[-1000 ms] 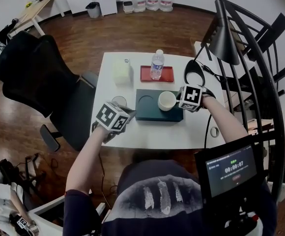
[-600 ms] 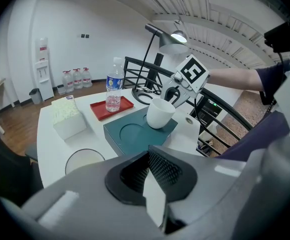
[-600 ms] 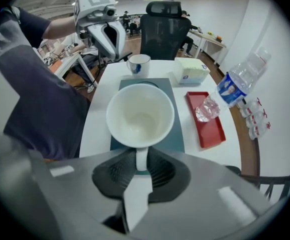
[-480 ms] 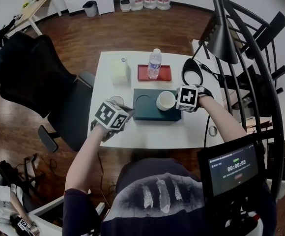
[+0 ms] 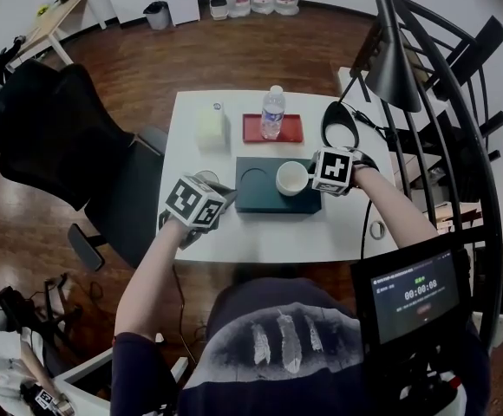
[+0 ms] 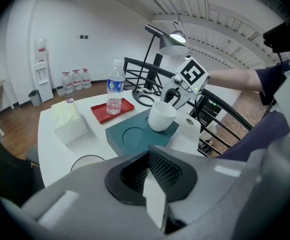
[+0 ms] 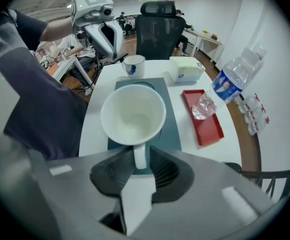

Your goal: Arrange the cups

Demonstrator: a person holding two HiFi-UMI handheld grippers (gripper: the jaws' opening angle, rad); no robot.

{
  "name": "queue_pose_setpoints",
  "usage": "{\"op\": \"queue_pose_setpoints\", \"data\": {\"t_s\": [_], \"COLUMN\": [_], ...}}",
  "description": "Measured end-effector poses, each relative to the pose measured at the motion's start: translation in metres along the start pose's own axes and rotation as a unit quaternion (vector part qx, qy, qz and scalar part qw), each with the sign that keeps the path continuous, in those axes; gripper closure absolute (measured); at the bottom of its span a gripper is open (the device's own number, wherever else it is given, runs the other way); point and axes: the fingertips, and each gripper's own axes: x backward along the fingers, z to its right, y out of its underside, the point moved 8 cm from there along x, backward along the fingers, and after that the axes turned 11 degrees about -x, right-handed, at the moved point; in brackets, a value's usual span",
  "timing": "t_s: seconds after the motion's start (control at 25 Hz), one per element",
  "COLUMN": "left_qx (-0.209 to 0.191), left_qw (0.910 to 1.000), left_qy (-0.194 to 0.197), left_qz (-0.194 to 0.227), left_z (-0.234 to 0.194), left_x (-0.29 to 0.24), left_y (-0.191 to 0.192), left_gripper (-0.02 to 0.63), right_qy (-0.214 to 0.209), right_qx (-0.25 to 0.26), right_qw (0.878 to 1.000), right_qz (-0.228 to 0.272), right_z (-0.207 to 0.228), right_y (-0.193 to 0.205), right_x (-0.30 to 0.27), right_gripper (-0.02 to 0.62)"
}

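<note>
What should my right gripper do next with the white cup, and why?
Probably draw the right gripper straight back off the handle without nudging it. Its jaws have just been opening, the handle stands loose between them, and the white cup already sits on the teal tray.

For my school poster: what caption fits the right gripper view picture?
Right gripper jaws, just opening, flank the handle of the white cup on the teal tray.

The left gripper (image 6: 152,179), near left, tilts downward, jaws closed together on nothing. The right gripper (image 7: 140,166), farther right, points steeply down. Its jaws have just been opening, with the cup (image 7: 133,115) handle loose between them.
</note>
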Motion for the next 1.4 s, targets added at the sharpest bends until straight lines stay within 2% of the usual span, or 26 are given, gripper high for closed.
{"op": "queue_pose_setpoints", "data": {"t_s": [0.36, 0.56, 0.6, 0.64, 0.68, 0.8, 0.96, 1.16, 1.32, 1.4], "left_qx": [-0.001, -0.001, -0.001, -0.002, -0.002, -0.003, 0.006, 0.043, 0.067, 0.072], "left_qw": [1.0000, 0.9997, 0.9995, 0.9993, 0.9991, 0.9985, 0.9964, 0.9874, 0.9734, 0.9675], "left_qy": [0.001, -0.002, -0.002, -0.002, -0.002, -0.008, -0.030, -0.066, -0.106, -0.127], "left_qz": [0.003, 0.026, 0.032, 0.038, 0.043, 0.055, 0.079, 0.137, 0.191, 0.206], "left_z": [-0.005, -0.006, -0.005, -0.005, -0.005, -0.006, -0.008, -0.006, 0.013, 0.020], "left_x": [0.003, 0.010, 0.012, 0.013, 0.013, 0.013, 0.015, 0.035, 0.049, 0.057], "left_y": [-0.004, -0.014, -0.017, -0.020, -0.023, -0.029, -0.030, -0.025, -0.018, -0.010], "left_gripper": [0.606, 0.606, 0.606, 0.606, 0.606, 0.606, 0.606, 0.606, 0.606, 0.606], "right_qy": [-0.006, -0.036, -0.036, -0.035, -0.035, -0.034, -0.024, -0.008, 0.009, 0.000], "right_qx": [-0.007, -0.005, -0.002, 0.003, 0.008, 0.018, 0.009, -0.026, -0.094, -0.105], "right_qw": [0.999, 0.995, 0.993, 0.991, 0.988, 0.981, 0.978, 0.973, 0.954, 0.948], "right_qz": [0.039, 0.090, 0.109, 0.128, 0.147, 0.189, 0.207, 0.230, 0.284, 0.300], "right_z": [0.005, -0.009, -0.013, -0.018, -0.023, -0.029, -0.034, -0.044, -0.062, -0.072], "right_y": [-0.002, -0.008, -0.010, -0.012, -0.015, -0.021, -0.021, -0.017, -0.011, -0.014], "right_x": [0.041, 0.069, 0.074, 0.078, 0.081, 0.082, 0.073, 0.068, 0.065, 0.058], "right_gripper": [0.462, 0.463, 0.474, 0.567, 0.592, 0.592, 0.592, 0.592, 0.592, 0.592]}}
